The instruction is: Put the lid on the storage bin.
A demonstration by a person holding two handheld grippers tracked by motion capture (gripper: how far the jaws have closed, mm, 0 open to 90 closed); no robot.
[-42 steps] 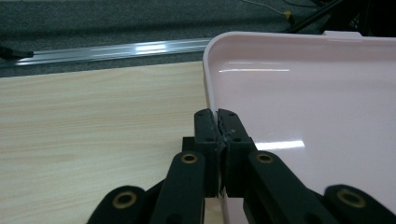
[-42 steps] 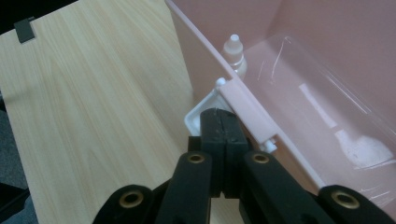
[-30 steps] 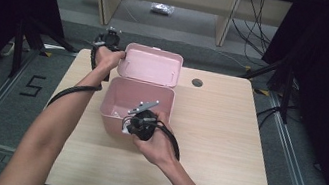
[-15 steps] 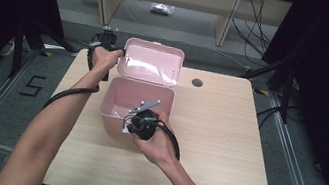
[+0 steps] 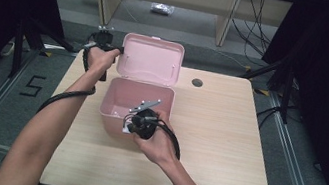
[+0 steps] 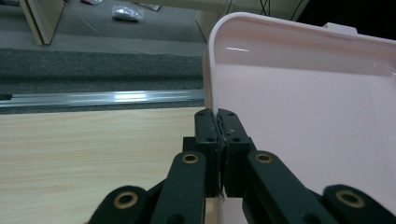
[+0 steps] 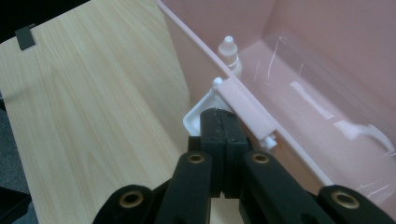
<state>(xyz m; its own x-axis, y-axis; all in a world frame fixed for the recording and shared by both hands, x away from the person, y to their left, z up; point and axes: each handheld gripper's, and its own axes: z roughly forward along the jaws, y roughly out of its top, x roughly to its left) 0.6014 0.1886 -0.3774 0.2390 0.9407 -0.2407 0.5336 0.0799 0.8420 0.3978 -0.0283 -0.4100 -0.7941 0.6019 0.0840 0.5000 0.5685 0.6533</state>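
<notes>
The pink box, at the counter's centre, is steadied by the right gripper clamped on its white latch at 6 o'clock, while the lid is held upright at 12 o'clock by the left gripper clamped on its edge.

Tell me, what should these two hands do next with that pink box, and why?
Probably swing the lid further back: the left gripper pinches its edge, it stands upright, and the right gripper steadies the pink box at its white latch.
</notes>
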